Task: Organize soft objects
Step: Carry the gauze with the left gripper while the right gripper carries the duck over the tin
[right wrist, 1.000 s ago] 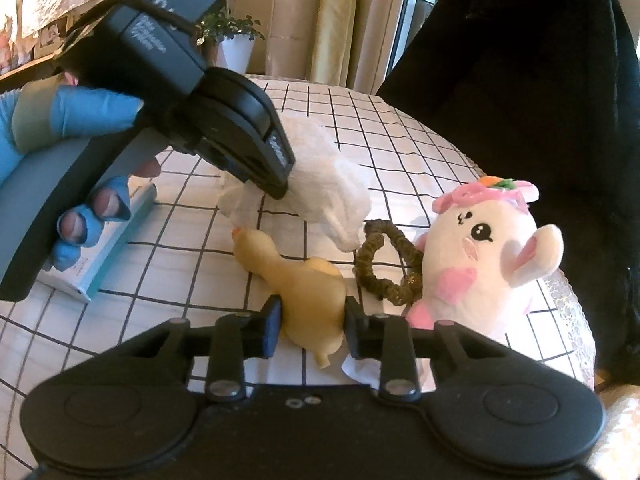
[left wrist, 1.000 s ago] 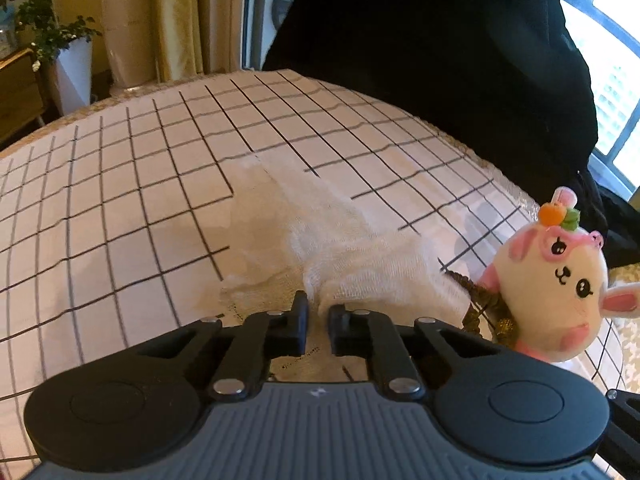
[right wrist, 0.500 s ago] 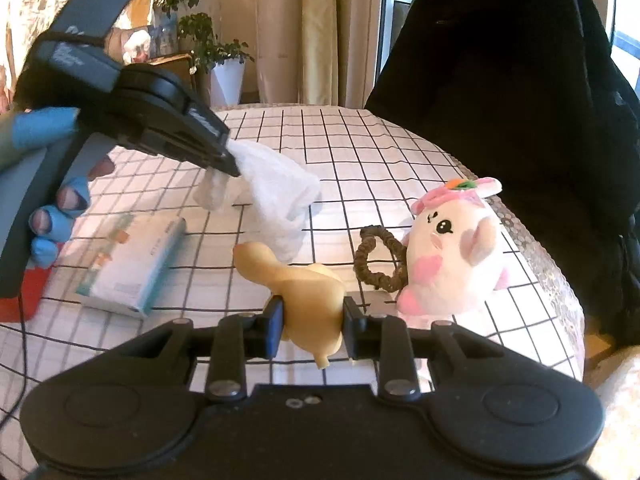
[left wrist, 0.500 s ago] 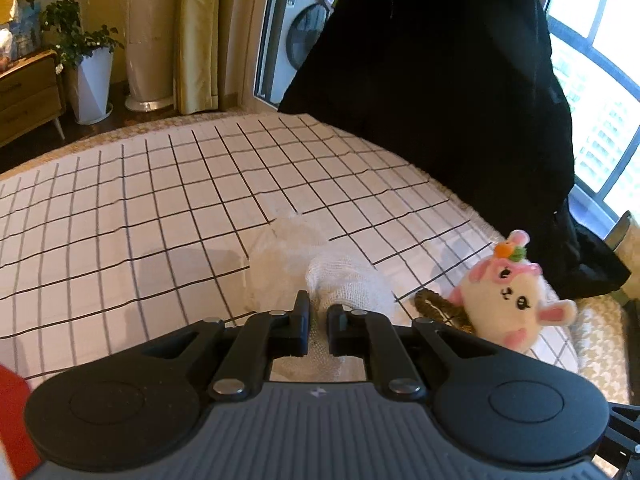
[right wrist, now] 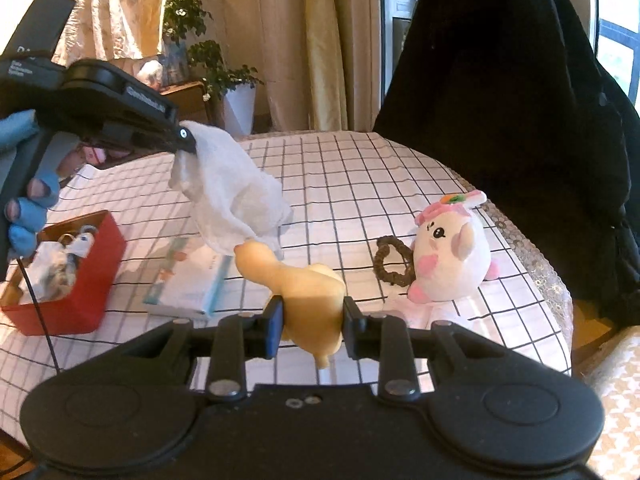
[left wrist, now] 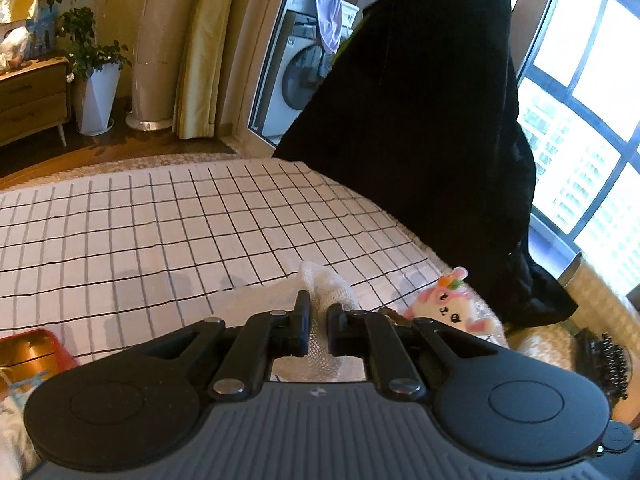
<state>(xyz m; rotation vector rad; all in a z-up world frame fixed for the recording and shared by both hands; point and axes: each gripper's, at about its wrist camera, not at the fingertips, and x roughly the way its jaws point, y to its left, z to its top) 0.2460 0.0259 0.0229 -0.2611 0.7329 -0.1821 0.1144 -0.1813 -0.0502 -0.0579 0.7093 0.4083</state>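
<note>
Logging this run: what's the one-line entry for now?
left tongs: shut on white cloth, lifted | right tongs: shut on yellow duck

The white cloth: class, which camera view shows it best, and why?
The right wrist view. There the white cloth hangs whole from the left gripper, above the table. In the left wrist view, the left gripper hides most of the white cloth.

Open checked tablecloth lies beyond the hanging white cloth; the red box, booklet, hair tie and plush toy crowd the near side.
</note>
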